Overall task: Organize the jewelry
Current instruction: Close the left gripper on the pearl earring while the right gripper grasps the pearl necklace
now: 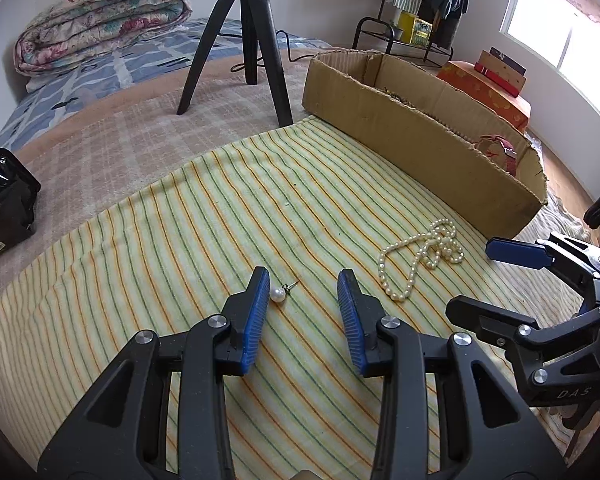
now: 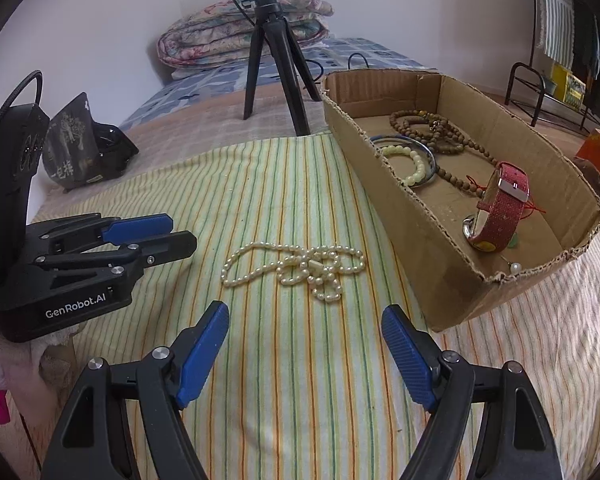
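Note:
A single pearl stud earring [image 1: 277, 294] lies on the striped cloth [image 1: 180, 240], just inside the left pad of my left gripper [image 1: 304, 280]; the right pad stands well apart from it, so the jaws are open. A pearl necklace [image 2: 296, 266] lies bunched on the cloth just ahead of my right gripper [image 2: 306, 312], which is wide open and holds nothing. The necklace [image 1: 420, 258] also shows to the right in the left wrist view. The cardboard box [image 2: 420, 260] holds brown bead strands [image 2: 444, 136], a pale bead bracelet [image 2: 410, 164], a red-strapped watch [image 2: 500, 208] and another pearl earring [image 2: 515, 267].
A black tripod [image 2: 274, 68] stands on the bed behind the cloth. A folded floral quilt [image 1: 100, 16] lies at the back, a black bag [image 2: 84, 148] at the left. A clothes rack [image 1: 420, 4] and an orange box [image 1: 484, 84] stand beyond the bed.

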Action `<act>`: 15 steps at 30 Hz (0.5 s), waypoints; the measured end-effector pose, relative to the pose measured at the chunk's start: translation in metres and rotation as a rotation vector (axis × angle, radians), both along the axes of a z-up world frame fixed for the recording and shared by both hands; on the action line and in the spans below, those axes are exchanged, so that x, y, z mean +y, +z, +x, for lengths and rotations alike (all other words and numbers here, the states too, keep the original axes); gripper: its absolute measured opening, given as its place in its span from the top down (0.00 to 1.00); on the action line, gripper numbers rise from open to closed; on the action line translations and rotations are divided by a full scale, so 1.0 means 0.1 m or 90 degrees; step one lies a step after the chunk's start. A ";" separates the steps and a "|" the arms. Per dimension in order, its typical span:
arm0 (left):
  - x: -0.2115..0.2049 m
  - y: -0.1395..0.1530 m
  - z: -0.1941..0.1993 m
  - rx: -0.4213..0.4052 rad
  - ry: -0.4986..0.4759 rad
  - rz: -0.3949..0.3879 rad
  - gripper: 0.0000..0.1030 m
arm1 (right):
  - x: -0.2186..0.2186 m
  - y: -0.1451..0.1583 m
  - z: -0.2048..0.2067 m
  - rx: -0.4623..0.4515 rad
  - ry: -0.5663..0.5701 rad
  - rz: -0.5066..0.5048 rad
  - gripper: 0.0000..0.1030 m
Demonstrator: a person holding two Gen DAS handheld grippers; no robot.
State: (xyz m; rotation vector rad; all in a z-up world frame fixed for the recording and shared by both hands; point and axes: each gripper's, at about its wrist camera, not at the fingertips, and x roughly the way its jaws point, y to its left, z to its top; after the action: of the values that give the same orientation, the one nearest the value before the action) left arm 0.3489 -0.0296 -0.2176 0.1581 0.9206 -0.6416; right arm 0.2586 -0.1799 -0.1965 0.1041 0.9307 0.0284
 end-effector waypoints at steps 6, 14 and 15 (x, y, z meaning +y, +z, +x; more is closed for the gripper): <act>0.04 -0.07 0.05 0.009 0.001 -0.007 0.71 | 0.11 -0.03 0.07 0.004 -0.003 -0.029 0.21; 0.16 -0.11 0.13 0.020 0.018 -0.027 0.91 | 0.21 -0.09 0.22 0.003 -0.010 -0.041 0.17; 0.16 -0.10 0.13 0.021 0.017 -0.027 0.91 | 0.23 -0.10 0.25 0.004 -0.007 -0.045 0.17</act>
State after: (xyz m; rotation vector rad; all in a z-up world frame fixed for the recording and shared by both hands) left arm 0.3618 -0.0133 -0.2281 0.0972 0.9379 -0.6403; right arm 0.2837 -0.1566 -0.2064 0.0429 0.9366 -0.0147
